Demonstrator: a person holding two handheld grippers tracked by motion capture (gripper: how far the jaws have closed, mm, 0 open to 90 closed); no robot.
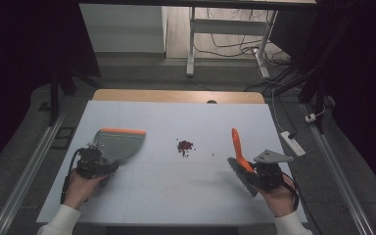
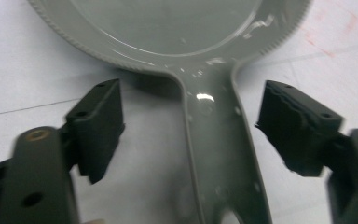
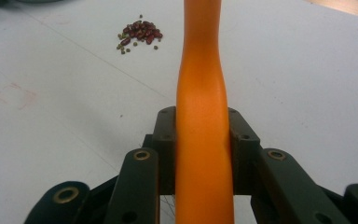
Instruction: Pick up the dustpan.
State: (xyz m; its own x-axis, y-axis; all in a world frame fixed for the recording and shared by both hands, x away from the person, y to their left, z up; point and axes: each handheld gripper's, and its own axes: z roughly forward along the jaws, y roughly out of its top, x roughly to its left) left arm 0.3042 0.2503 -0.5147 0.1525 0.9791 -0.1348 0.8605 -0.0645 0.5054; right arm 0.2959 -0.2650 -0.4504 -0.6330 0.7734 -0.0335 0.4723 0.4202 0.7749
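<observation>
The left hand-held gripper (image 2: 191, 135) sits low over the counter (image 1: 176, 196) with its jaws apart on either side of the grey dustpan's (image 1: 120, 144) handle — the pads touch nothing yet, and the handle lies flat between them, running off toward the wide pan with its orange lip. The right hand-held gripper (image 3: 203, 135) is clamped on the orange handle of a small brush (image 1: 240, 156), whose dark bristles rest on the counter near that hand. Between the two tools, well apart from both, lies a little heap of dark red and green beans (image 1: 185, 145) in the middle of the white counter.

The step in hand looks like taking hold of the dustpan. To do it well, the left jaws should be centred on the handle, closing squarely across its narrow neck rather than on the flared end, so the pan does not twist when lifted. The grip should be firm — the plastic looks glossy and may slip. The brush can wait where it is.

No brand, label or writing can be read on either tool or on the counter.
</observation>
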